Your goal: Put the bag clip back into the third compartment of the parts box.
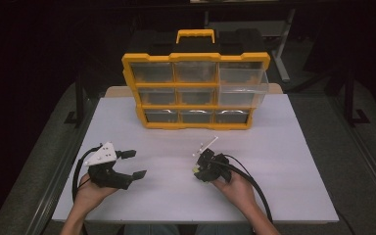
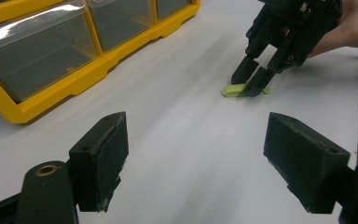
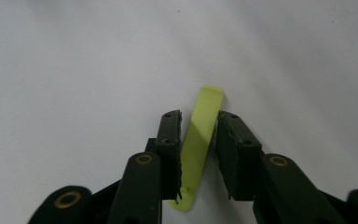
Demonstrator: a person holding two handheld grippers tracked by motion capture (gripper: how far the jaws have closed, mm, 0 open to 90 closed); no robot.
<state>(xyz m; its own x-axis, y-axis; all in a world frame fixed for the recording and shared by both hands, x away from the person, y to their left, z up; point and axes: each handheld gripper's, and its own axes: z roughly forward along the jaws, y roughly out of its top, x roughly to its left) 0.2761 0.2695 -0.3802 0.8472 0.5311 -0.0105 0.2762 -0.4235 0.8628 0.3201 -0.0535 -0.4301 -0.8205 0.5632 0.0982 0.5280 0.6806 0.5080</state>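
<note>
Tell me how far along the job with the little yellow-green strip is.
Done: one drawer of the yellow organizer is pulled out. In hand: the right gripper straddles the yellow-green strip, flat on the table. Left: lifting it, probably toward that drawer. The left gripper waits open.

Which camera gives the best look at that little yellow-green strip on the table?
The right gripper view: the yellow-green strip lies lengthwise between the right gripper jaws, seen close. The left gripper view shows it far off, partly hidden by those jaws. In the high view it is a tiny speck at the jaw tips.
</note>
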